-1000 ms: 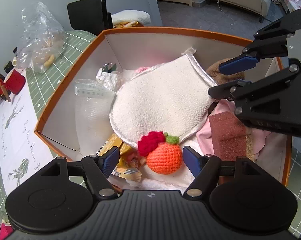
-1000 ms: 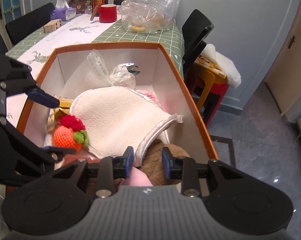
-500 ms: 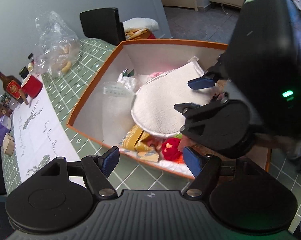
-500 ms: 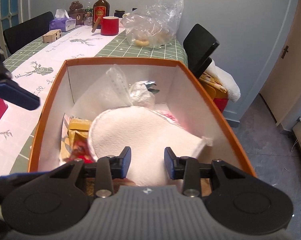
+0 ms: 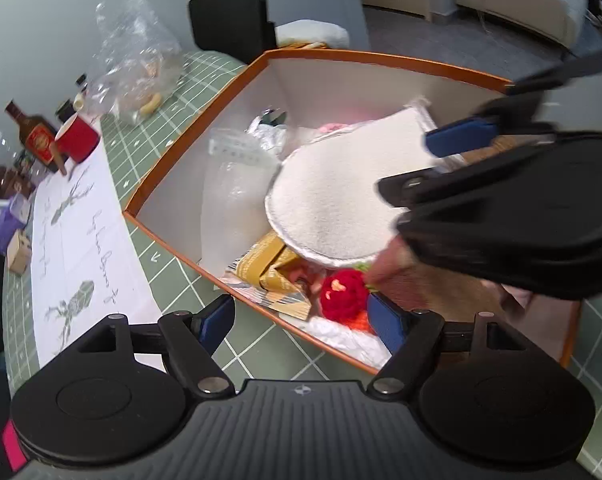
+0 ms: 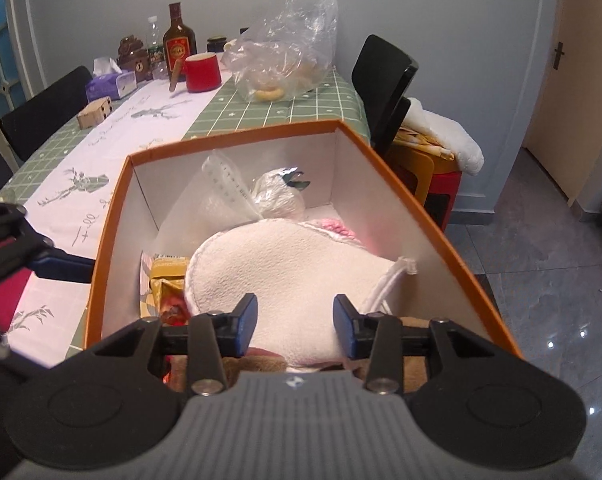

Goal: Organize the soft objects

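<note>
Fleecy white pad (image 6: pixel 285 264) in orange box (image 6: pixel 441 232) looks light, floppy; pinch its stitched rim; both grippers (image 5: pixel 301 316) (image 6: pixel 295 320) spread, empty.

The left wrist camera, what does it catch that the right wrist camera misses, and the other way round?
Only the left view shows the red knitted toy at the box's near edge, the sofa, and the right tongs from outside. Only the right view shows the tissue box, the door and the shiny floor. Both show the orange box, the white pad, the red cup, the bottle and the plastic bag.
</note>
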Tool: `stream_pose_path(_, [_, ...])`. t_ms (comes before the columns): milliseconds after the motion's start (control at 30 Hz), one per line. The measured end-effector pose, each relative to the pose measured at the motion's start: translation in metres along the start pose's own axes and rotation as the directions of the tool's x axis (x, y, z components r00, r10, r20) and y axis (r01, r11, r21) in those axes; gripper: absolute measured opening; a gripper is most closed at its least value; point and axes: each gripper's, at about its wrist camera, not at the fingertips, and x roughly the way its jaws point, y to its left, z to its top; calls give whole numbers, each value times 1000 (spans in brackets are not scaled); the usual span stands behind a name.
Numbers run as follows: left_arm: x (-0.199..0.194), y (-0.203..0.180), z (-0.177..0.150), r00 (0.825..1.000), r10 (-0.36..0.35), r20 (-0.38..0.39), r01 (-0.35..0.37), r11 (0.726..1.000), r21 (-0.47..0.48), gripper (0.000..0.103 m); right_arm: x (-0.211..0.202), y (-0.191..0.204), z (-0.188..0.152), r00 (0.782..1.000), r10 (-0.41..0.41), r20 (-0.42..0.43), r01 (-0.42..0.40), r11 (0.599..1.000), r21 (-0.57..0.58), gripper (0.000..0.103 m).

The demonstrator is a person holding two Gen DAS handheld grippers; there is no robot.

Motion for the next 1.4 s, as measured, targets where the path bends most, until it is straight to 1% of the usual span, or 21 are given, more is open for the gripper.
stream_pose_path(33, [2,5,1,1000,6,-1,-6,1000,-23,82,-4,-3,0,1000,3,7,-3,1000,6,43])
stream_pose_path(67, [2,10,2,1000,13,-1,-13,999,-50,75,-7,-5,0,1000,4,13,-4,1000,7,43])
stream_pose_path(100, [0,15,2,1000,14,4,-13,997,-72,73,-11,-8,0,1000,6,18,-6,1000,5,44])
stream_pose_path(200, [-12,25,5,999,8,37,-4,996,-89,74,-20,-15,0,1000,5,25,-4,1000,-4,45])
stream_pose_path(267, [-20,29,7,998,11,54,-7,997,-78,80,-24,-16,1,1000,-3,23,4,1000,-18,46])
stream_pose_path(367, [-32,32,11,998,2,70,3,997,-77,81,-31,-16,2,1000,-13,18,14,999,-36,47])
stream_pose_path(467, [-45,32,12,996,-13,93,21,996,-86,81,-43,-12,3,1000,-16,19,17,999,-48,52])
stream_pose_path(533, [-54,34,11,993,-31,115,43,993,-107,82,-54,-6,5,999,-18,27,19,998,-57,62])
stream_pose_path(600, [-65,36,9,989,-48,141,68,988,-141,83,-69,0,6,999,-25,43,27,998,-62,69])
stream_pose_path(667, [-74,39,6,986,-52,161,82,980,-182,86,-85,5,8,997,-47,60,51,997,-55,75])
stream_pose_path(700, [-79,41,5,984,-52,170,87,975,-206,87,-93,7,8,995,-67,69,70,996,-47,82])
stream_pose_path(733, [-83,44,3,982,-55,179,95,969,-228,88,-102,10,7,993,-84,83,87,995,-38,91])
stream_pose_path(800, [-91,48,-3,977,-68,201,121,957,-264,88,-119,14,6,987,-108,116,111,994,-21,98])
stream_pose_path(933, [-102,50,-16,970,-88,228,158,938,-309,88,-137,19,-1,981,-129,144,124,991,42,100])
stream_pose_path(1100, [-105,49,-31,969,-75,234,157,922,-355,89,-142,26,-15,980,-144,136,126,983,135,100])
stream_pose_path(1200, [-99,46,-40,975,-67,211,144,915,-377,90,-140,31,-28,979,-158,129,136,977,166,100])
stream_pose_path(1267, [-94,44,-49,977,-75,197,148,910,-388,90,-136,33,-36,978,-168,122,145,973,179,100])
stream_pose_path(1333, [-89,42,-56,976,-85,200,158,910,-382,90,-132,34,-44,978,-178,112,154,968,196,100])
stream_pose_path(1400, [-84,38,-61,976,-93,195,159,920,-358,92,-128,34,-49,977,-185,103,162,966,203,100])
